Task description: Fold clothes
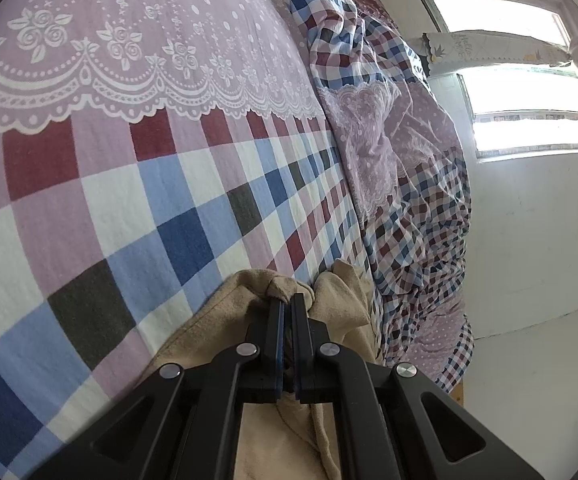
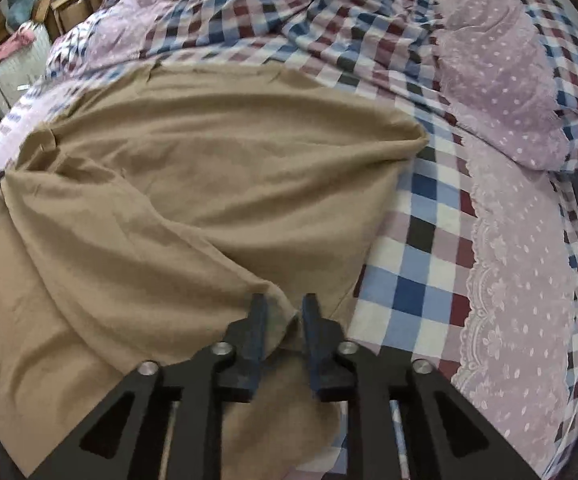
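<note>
Both grippers are on the tan garment (image 2: pixel 193 184), and we hold them that way so that one edge can be carried as a straight line instead of a drooping corner. Our left gripper (image 1: pixel 287 300) is clenched tight on a bunched bit of the cloth, its blue-edged fingers (image 1: pixel 276 320) pressed together with a tuft of fabric poking out past the tips. Our right gripper (image 2: pixel 285 304) has a ridge of the same cloth running up between its fingers; the jaws stand somewhat apart there, so whether it is truly pinching or only straddling the fold we cannot tell. The garment lies spread over the checked bedsheet (image 2: pixel 421 240), most of it flat but rumpled into long soft ridges that fan out from the right gripper, which suggests the cloth is being pulled taut from this near edge. We judge the fold to be at an early stage: the piece is wide open, no layer yet laid over another. A heaped quilt (image 2: pixel 497 68) in the same pattern sits along the far side, near the garment's far edge, which leaves limited flat room for the fold to land.
</note>
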The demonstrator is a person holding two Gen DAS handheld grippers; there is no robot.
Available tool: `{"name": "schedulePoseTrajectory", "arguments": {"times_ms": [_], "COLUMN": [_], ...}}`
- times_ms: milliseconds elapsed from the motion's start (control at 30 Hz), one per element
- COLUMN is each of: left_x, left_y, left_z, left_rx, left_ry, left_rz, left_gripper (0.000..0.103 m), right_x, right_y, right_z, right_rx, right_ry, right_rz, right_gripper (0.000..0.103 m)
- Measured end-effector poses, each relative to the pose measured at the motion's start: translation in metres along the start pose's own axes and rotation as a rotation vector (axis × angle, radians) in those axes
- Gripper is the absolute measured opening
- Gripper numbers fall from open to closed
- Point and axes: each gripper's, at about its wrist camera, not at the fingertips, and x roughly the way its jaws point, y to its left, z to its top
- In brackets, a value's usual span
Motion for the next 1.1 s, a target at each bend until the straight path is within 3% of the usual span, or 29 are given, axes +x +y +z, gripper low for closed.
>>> {"name": "schedulePoseTrajectory", "arguments": {"times_ms": [233, 300, 333, 367, 433, 567, 833, 967, 1100], "left_x": [0.001, 0.001, 0.001, 0.001, 0.0, -0.001, -0.003, -0.007, -0.005], "left_y": [-0.001, -0.001, 0.0, 0.0, -0.001, 0.0, -0.002, -0.002, -0.004], "left_z": [-0.001, 0.0, 0.0, 0.0, 0.0, -0.001, -0.001, -0.001, -0.002], "left_rx": [0.009, 0.011, 0.012, 0.014, 0.017, 0.019, 0.016, -0.001, 0.007], "left_ry": [-0.002, -0.002, -0.002, -0.003, -0.005, -0.008, -0.01, -0.029, -0.032], "left_rz": [0.009, 0.009, 0.008, 0.008, 0.006, -0.01, -0.033, -0.081, -0.068], "left_gripper": [0.002, 0.002, 0.002, 0.002, 0.002, 0.002, 0.002, 0.002, 0.002], "right_x": [0.013, 0.012, 0.01, 0.007, -0.003, -0.03, -0.067, -0.075, -0.081], "right_y": [0.009, 0.013, 0.016, 0.021, 0.029, 0.026, -0.003, -0.007, -0.008], "right_z": [0.002, 0.001, 0.0, -0.001, -0.006, -0.004, 0.045, 0.08, 0.103], "right_rx": [-0.069, -0.091, -0.107, -0.133, -0.171, -0.148, -0.055, -0.047, -0.016], "right_ry": [0.035, 0.033, 0.03, 0.024, 0.003, -0.056, -0.139, -0.158, -0.164], "right_rz": [-0.023, -0.03, -0.034, -0.052, -0.094, -0.078, -0.142, -0.182, -0.184], "right_gripper": [0.031, 0.024, 0.005, 0.001, 0.001, 0.001, 0.001, 0.001, 0.001]}}
